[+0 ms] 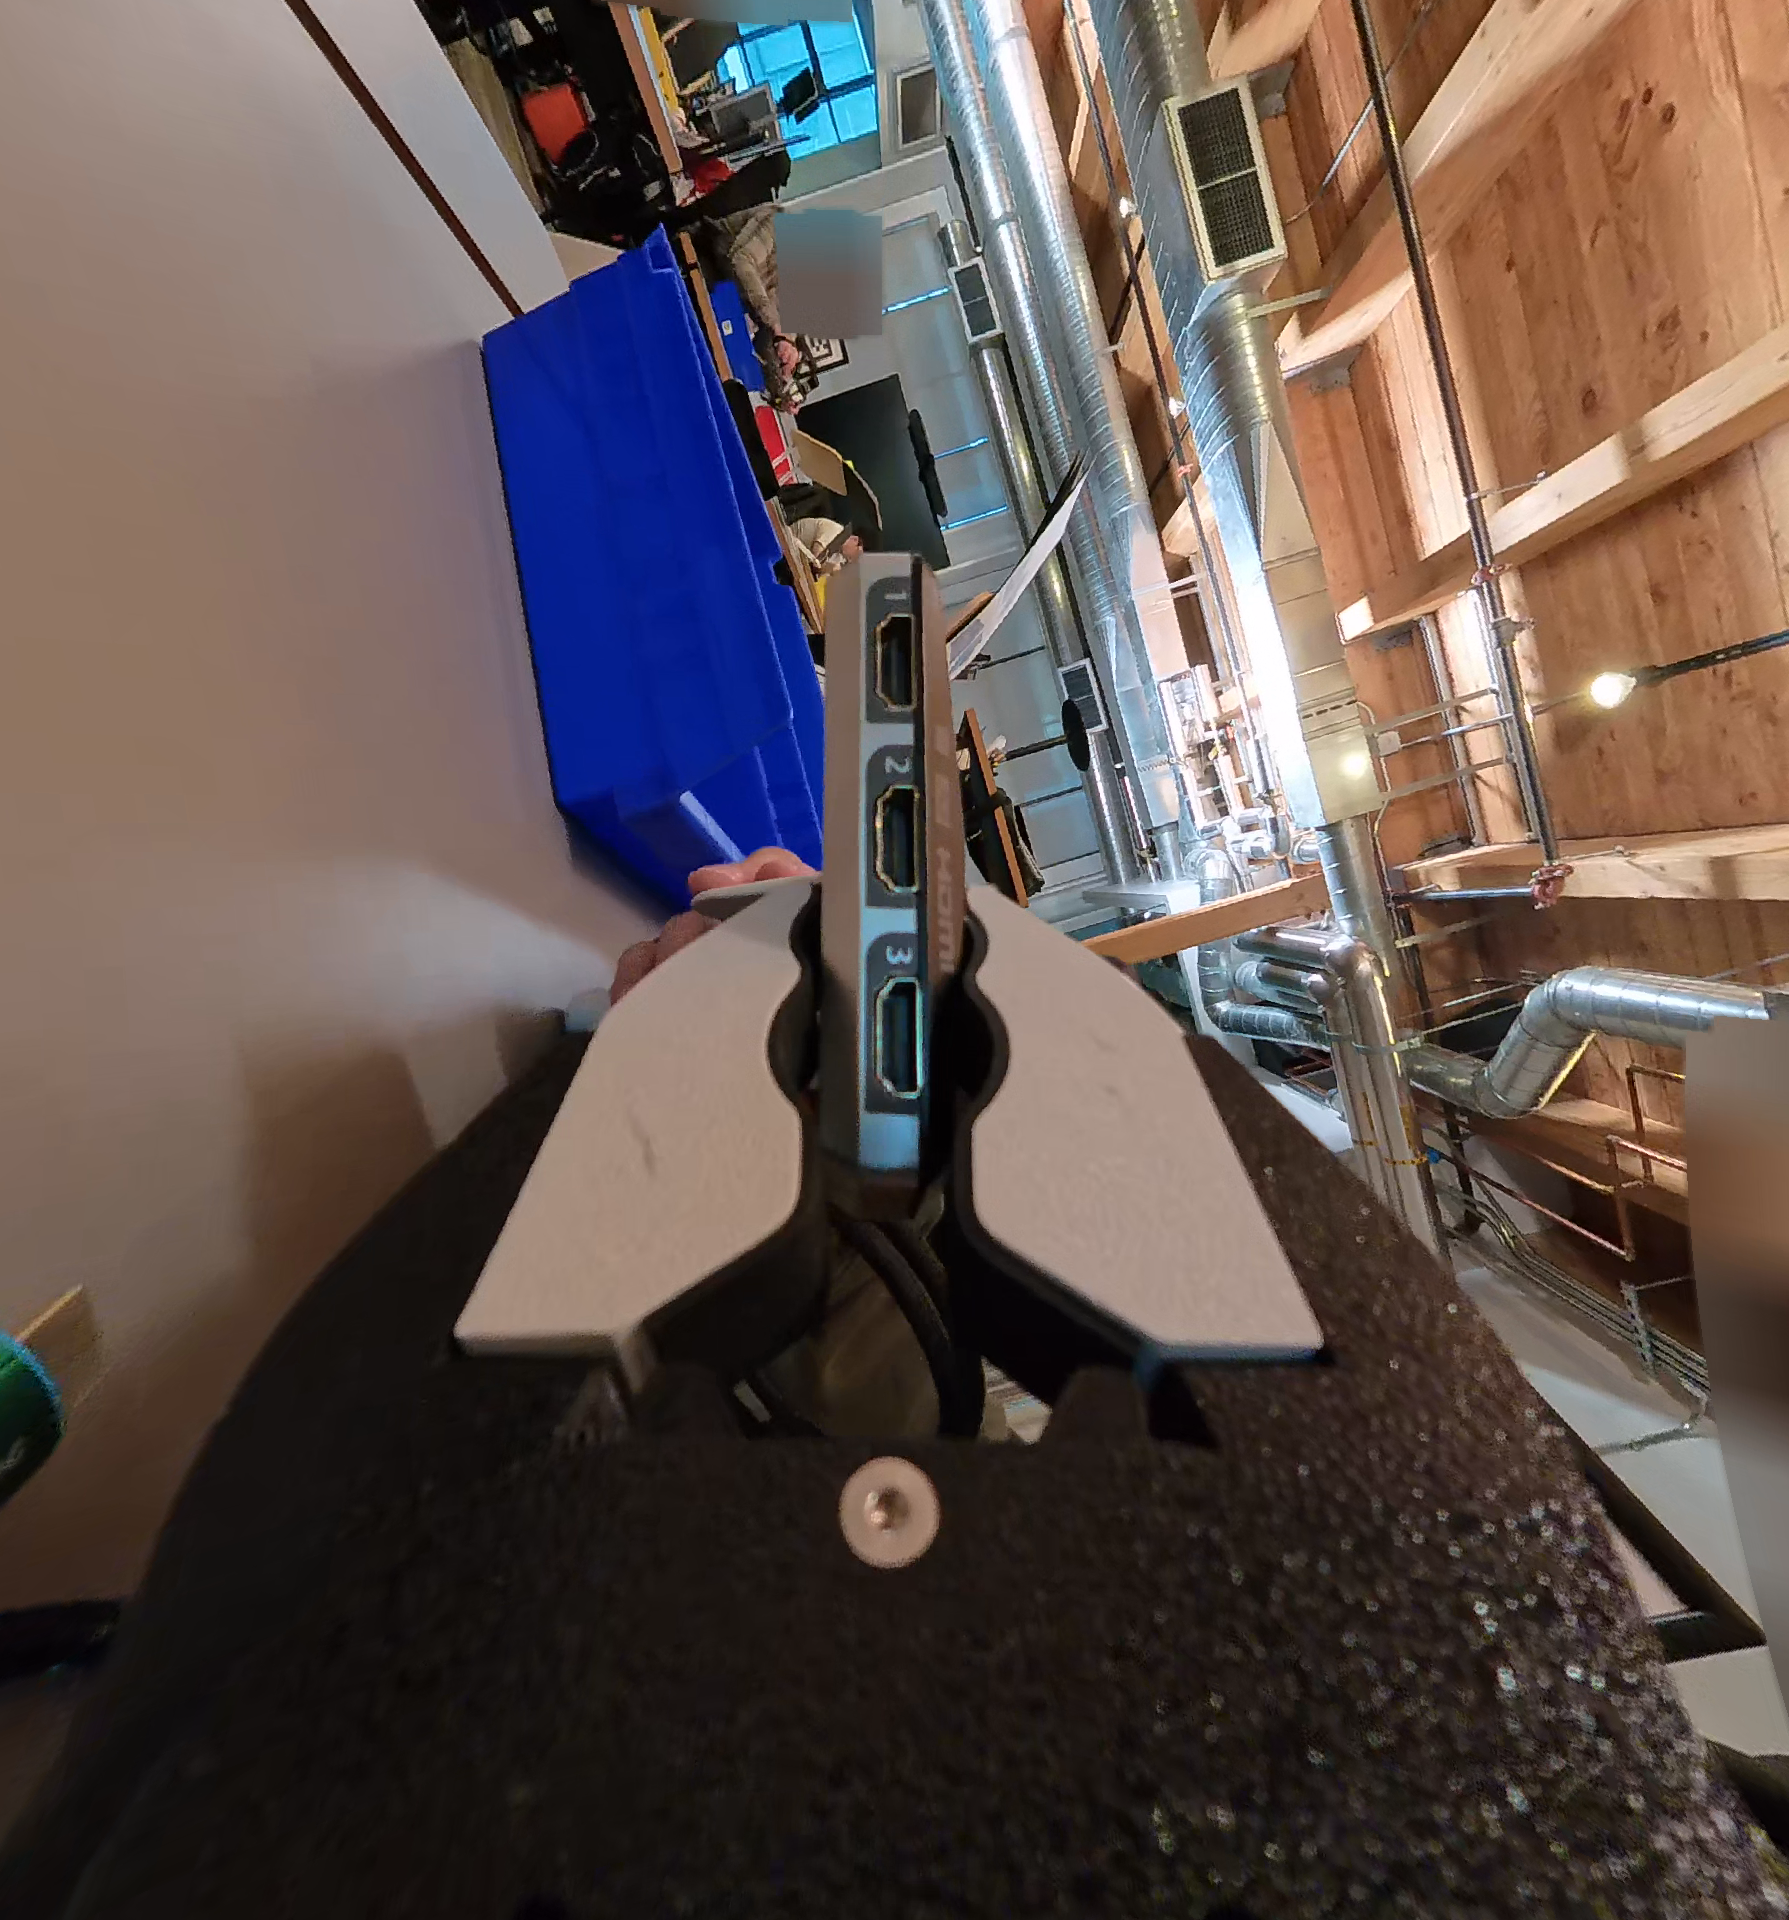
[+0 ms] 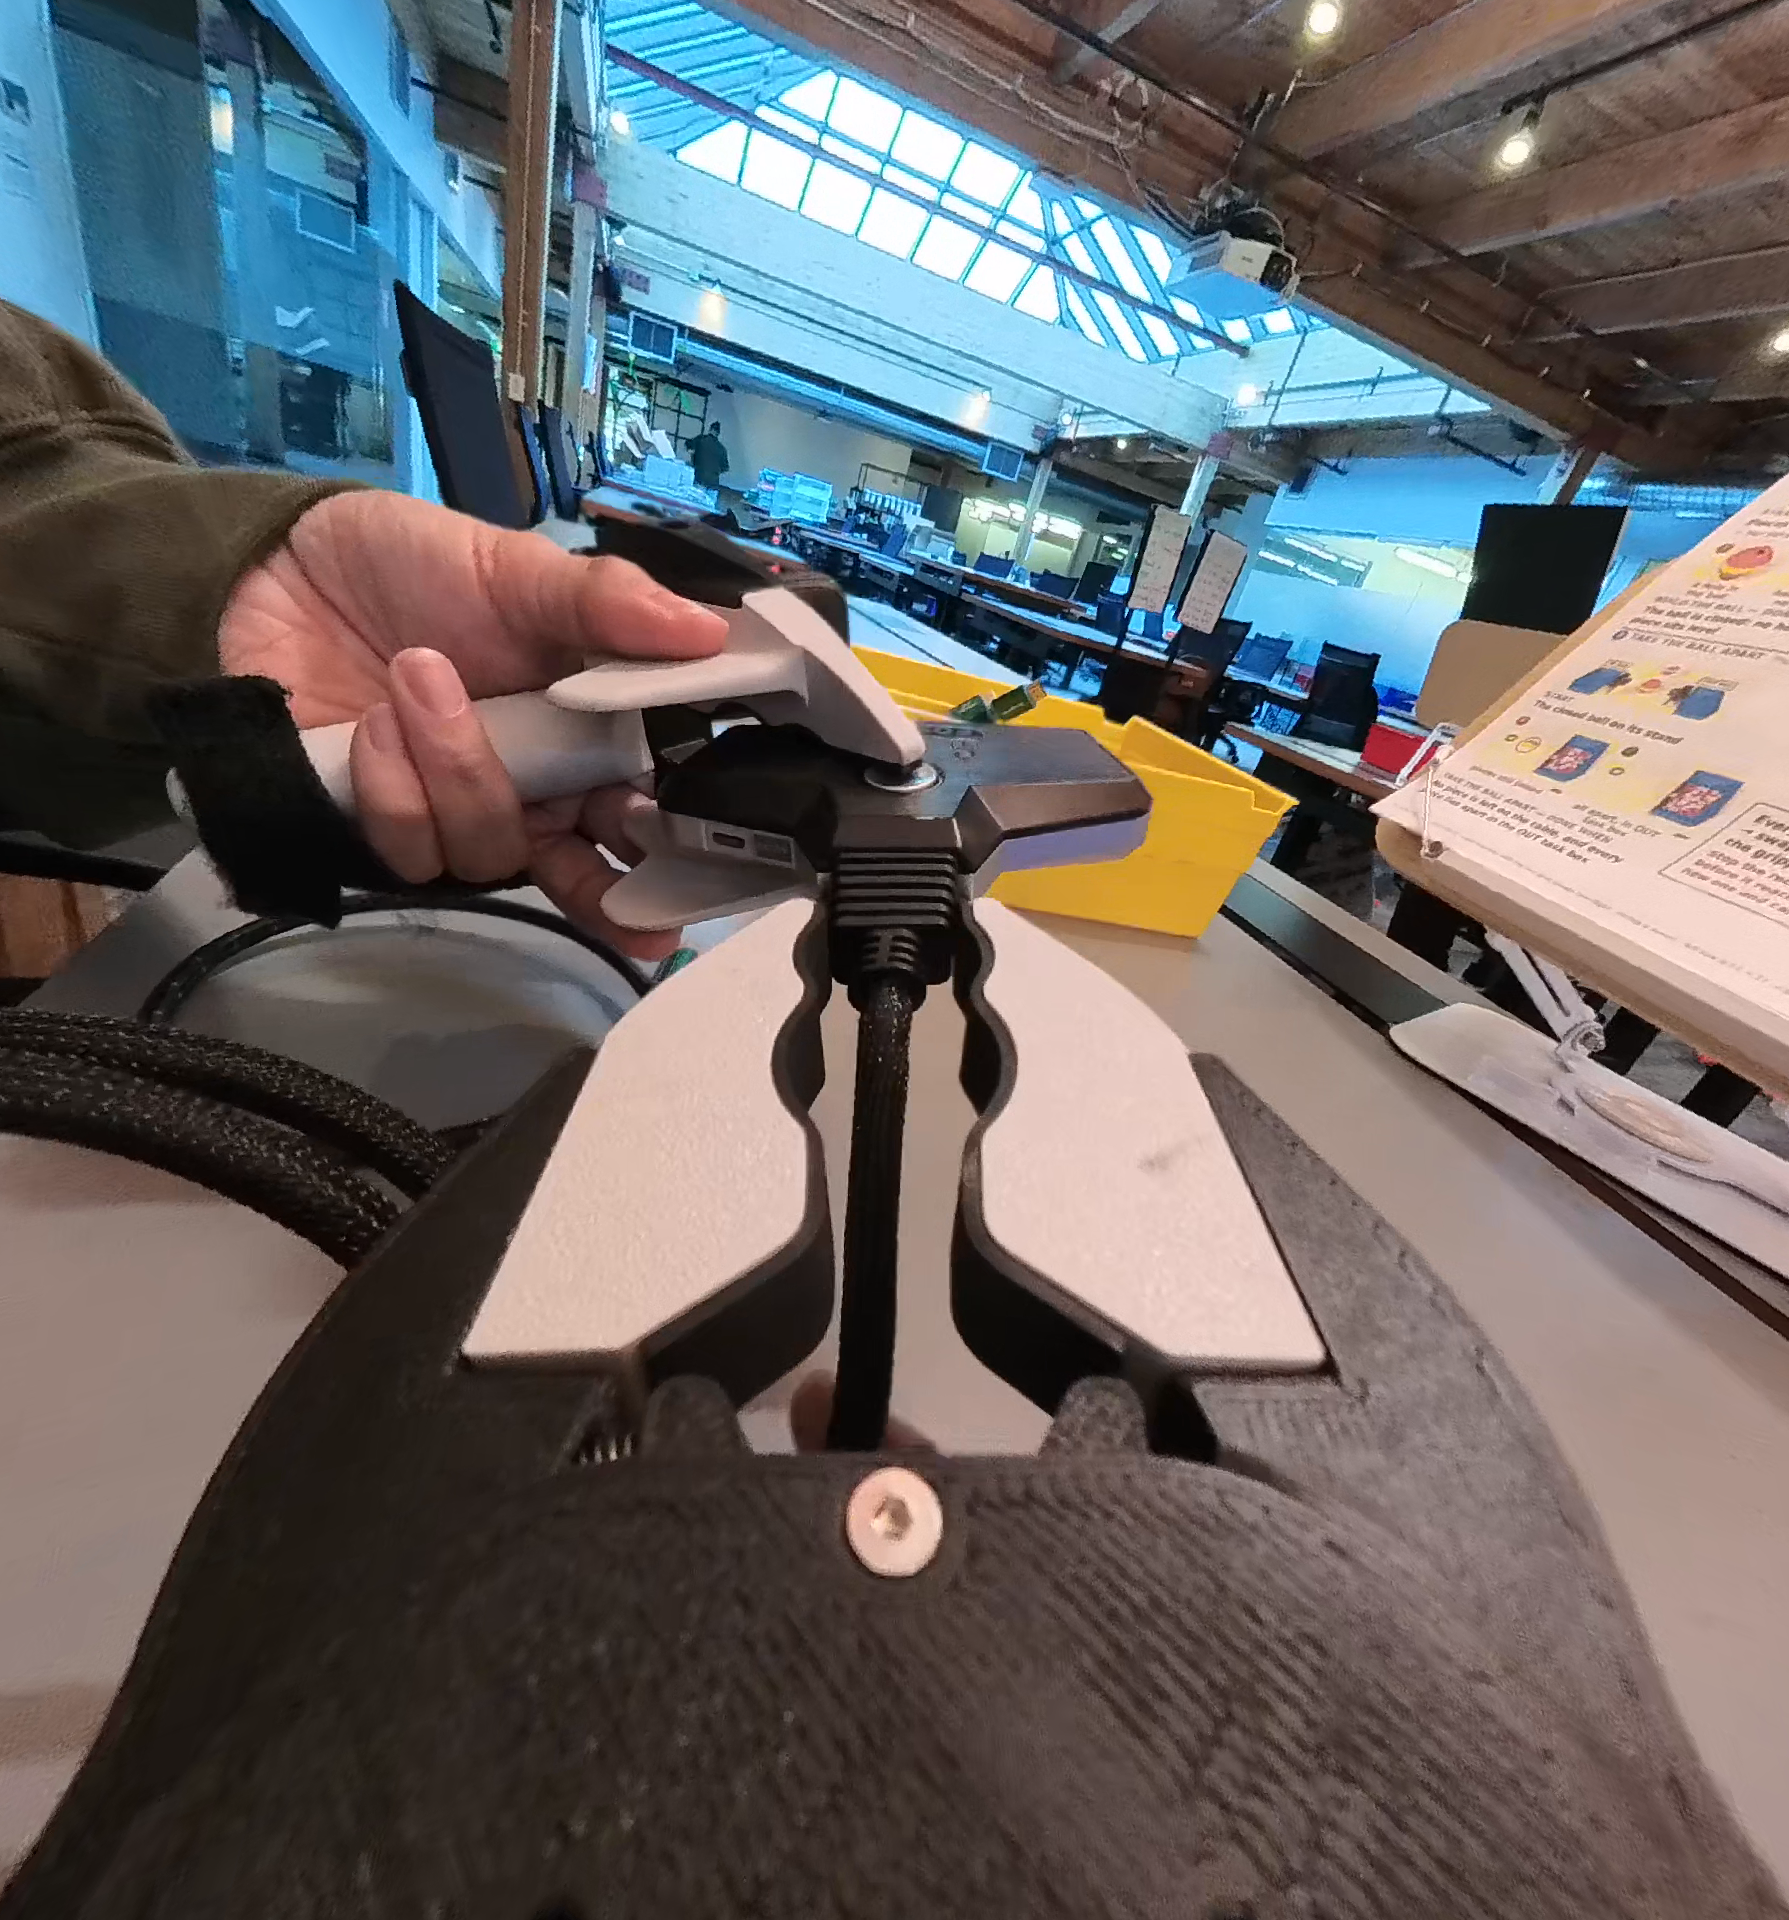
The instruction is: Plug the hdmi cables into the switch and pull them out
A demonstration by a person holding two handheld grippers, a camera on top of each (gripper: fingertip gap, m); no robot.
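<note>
Braided cable (image 2: 874, 1143) pinched in our right fingers (image 2: 1098, 1143); left fingers (image 1: 661, 1122) clamp the switch (image 1: 895, 862), ports empty. Next, we line the plug (image 2: 890, 883) up.

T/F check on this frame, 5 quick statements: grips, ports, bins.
1. The left hand-held gripper clamps the HDMI switch. True.
2. All three ports on the face the left wrist view shows are empty. True.
3. The right hand-held gripper is open and holds nothing. False: it is shut on the HDMI cable's plug, with the braided cable running back between its fingers.
4. The bin behind the switch in the right wrist view is red. False: it is a yellow bin.
5. A blue bin shows in the left wrist view. True.
</note>
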